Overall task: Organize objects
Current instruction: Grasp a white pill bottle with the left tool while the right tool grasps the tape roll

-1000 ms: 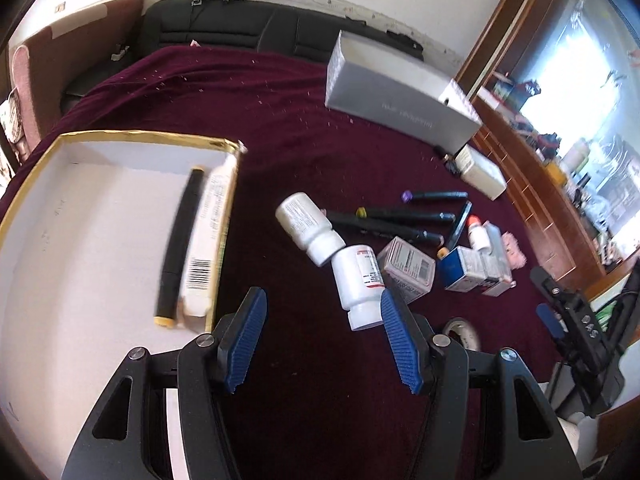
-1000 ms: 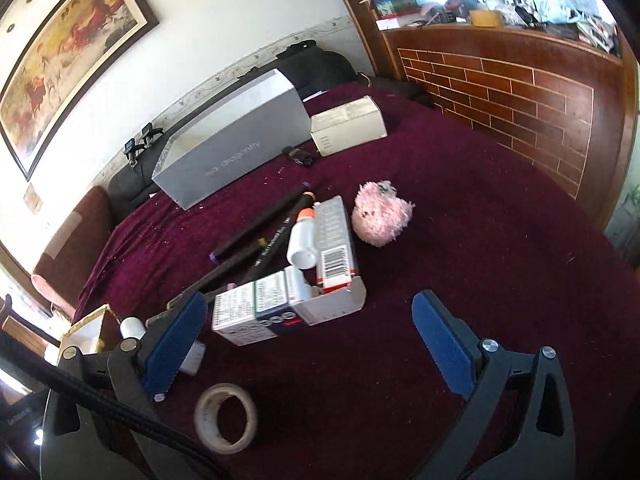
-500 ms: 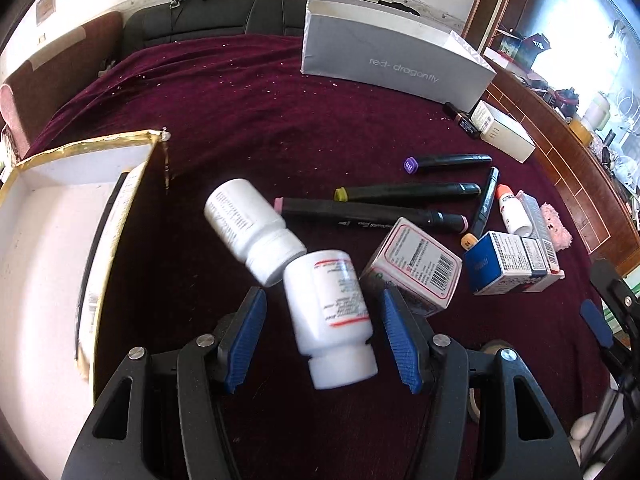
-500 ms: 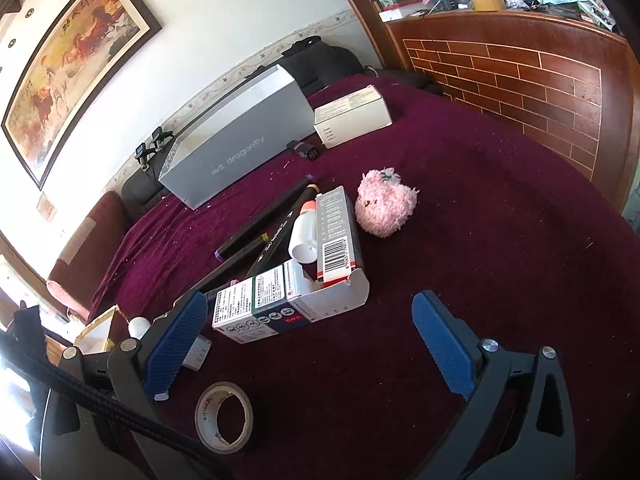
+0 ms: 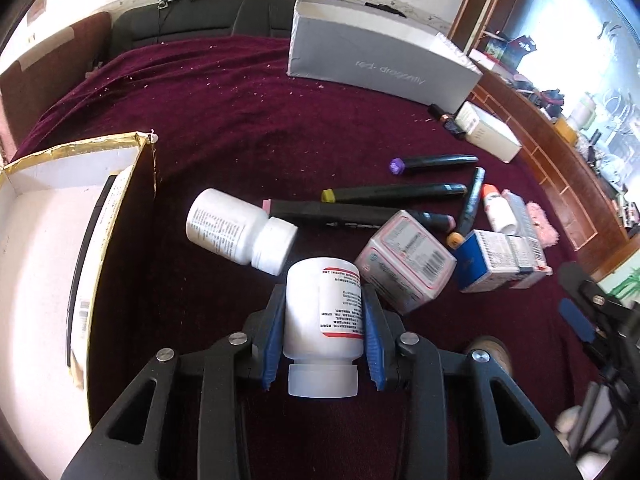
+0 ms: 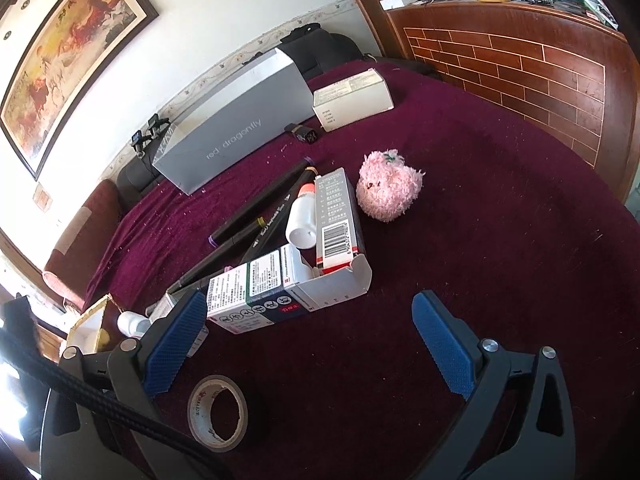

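Note:
My left gripper [image 5: 322, 320] is shut on a white pill bottle with a red-edged label [image 5: 322, 312], its cap toward the camera. A second white bottle [image 5: 236, 230] lies just beyond it. To the left is the gold-rimmed white box [image 5: 80, 148], holding a black marker and a carton. Several black markers [image 5: 394, 192], a pink medicine carton [image 5: 404, 260] and a blue carton [image 5: 492, 260] lie to the right. My right gripper [image 6: 310, 340] is open and empty, above the cloth in front of the blue-and-white carton [image 6: 260, 292].
A grey box [image 5: 380, 64] stands at the back with a white carton [image 6: 352, 98] beside it. A pink fluffy toy [image 6: 388, 186], a small dropper bottle [image 6: 302, 216] and a tape roll [image 6: 218, 412] lie on the maroon cloth [image 6: 500, 240]. A brick-pattern counter [image 6: 520, 68] bounds the right.
My left gripper moved right from the gold box to the bottles and closed on the red-labelled bottle. My right gripper stayed open and shifted slightly.

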`<state>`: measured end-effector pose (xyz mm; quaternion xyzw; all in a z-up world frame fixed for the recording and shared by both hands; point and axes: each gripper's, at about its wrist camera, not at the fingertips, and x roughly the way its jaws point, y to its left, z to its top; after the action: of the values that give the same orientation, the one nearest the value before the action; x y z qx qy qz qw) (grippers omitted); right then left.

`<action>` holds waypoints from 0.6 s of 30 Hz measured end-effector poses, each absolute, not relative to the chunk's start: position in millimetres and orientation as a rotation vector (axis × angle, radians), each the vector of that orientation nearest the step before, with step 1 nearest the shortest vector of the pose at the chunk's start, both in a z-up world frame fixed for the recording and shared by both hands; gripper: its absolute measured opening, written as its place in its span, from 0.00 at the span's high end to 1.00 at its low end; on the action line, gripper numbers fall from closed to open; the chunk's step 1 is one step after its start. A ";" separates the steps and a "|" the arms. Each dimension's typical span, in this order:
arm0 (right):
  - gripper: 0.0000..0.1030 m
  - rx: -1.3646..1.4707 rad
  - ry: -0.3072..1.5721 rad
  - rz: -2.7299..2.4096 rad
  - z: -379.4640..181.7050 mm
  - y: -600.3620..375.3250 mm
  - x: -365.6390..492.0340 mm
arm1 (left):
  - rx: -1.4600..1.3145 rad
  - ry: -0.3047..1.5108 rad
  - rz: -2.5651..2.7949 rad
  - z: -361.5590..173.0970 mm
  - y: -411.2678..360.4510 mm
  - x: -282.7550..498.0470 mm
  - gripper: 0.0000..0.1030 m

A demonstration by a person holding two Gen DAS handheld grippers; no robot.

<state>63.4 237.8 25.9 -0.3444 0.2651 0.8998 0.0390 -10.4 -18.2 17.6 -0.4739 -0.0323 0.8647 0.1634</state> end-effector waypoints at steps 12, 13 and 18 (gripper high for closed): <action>0.00 -1.103 0.736 2.739 20.8 231.3 58.3 | -1.207 -0.212 2.449 62.5 -63.5 48.3 0.71; 0.00 -1.106 0.732 2.737 20.6 231.0 57.8 | -1.195 -0.229 2.452 65.8 -71.7 54.3 0.70; 0.00 -1.190 0.725 2.740 15.5 226.1 51.1 | -1.157 -0.285 2.462 76.6 -101.3 71.2 0.70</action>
<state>51.1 226.1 15.5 -0.3869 0.2358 0.8908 0.0338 71.2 -101.3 76.6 -0.4144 -0.1021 0.8815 0.2020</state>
